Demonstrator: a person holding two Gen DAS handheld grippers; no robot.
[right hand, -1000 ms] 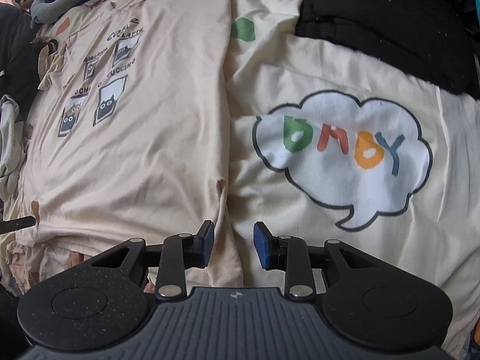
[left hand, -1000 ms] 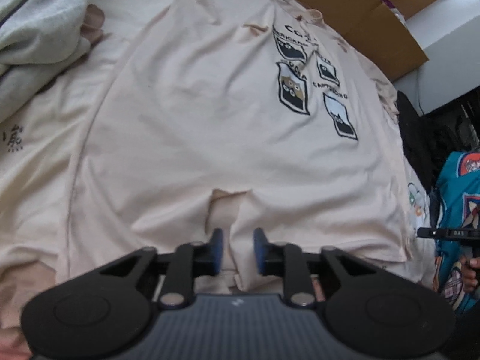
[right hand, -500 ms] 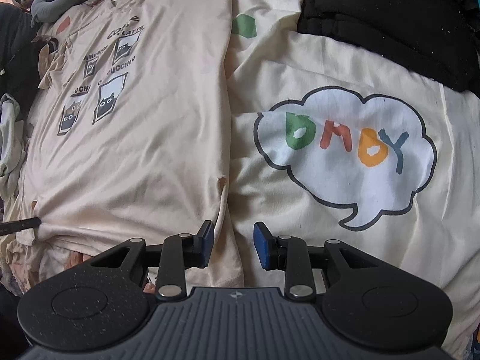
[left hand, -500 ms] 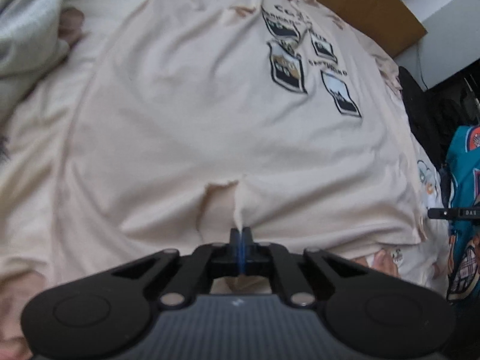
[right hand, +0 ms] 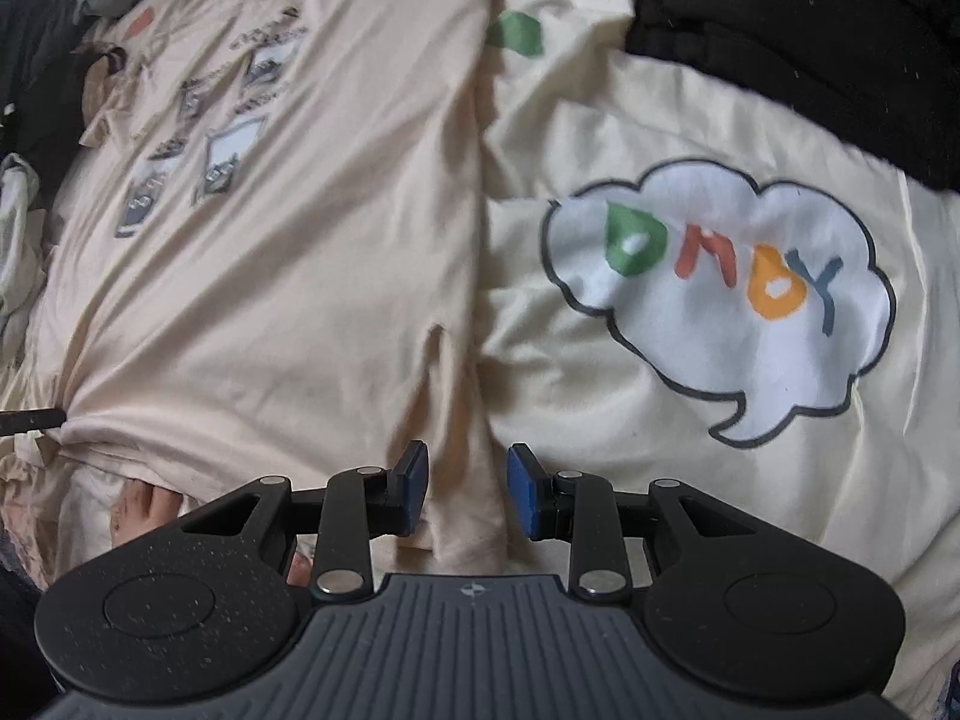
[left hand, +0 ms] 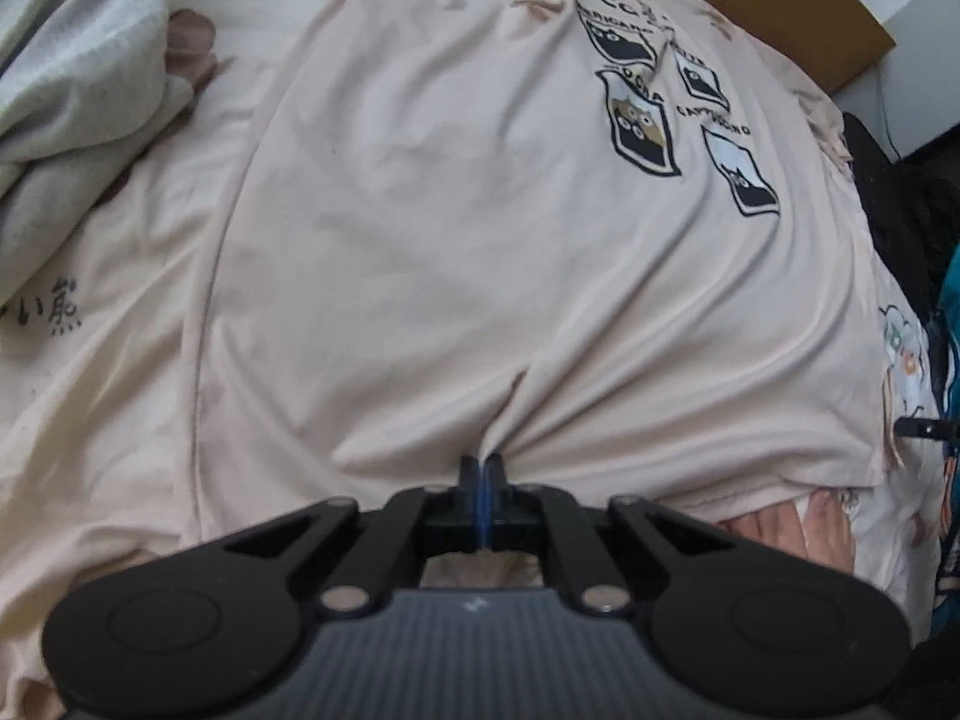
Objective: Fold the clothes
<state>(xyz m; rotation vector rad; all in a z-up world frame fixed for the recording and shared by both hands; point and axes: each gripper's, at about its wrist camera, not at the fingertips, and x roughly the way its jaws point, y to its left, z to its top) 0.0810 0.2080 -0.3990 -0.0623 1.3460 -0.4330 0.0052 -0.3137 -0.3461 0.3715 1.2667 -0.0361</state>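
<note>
A pale peach cotton T-shirt with cat-in-cup prints (left hand: 492, 192) lies spread flat on a cream printed bedsheet (right hand: 660, 390), printed side up. Its long axis runs away from both cameras: the hem is nearest the grippers, and the print and neckline lie at the far end. The fabric is thin, soft and matte, with shallow wrinkles across the body and a frayed-looking edge along one side seam. The print (left hand: 642, 120) is a cluster of four dark, shield-shaped cups with small lettering between them.

The left gripper (left hand: 482, 474) is clenched on the shirt's hem, its black fingers pressed together with the blue pads meeting, and the cloth bunches into radiating creases that run up from the pinch. The right gripper (right hand: 467, 480) stands partly apart at the shirt's other near corner; a narrow fold of the hem edge lies between its blue pads, and whether they press on it cannot be told.

The bedsheet carries a white cloud-shaped speech bubble (right hand: 732, 294) outlined in dark grey, with green, red, orange and blue letters inside. A heap of black fuzzy fabric (right hand: 810, 42) sits beyond it. In the left wrist view a crumpled light grey garment (left hand: 78, 54) lies to the shirt's left and a brown cardboard box (left hand: 780, 6) stands past the far end.
</note>
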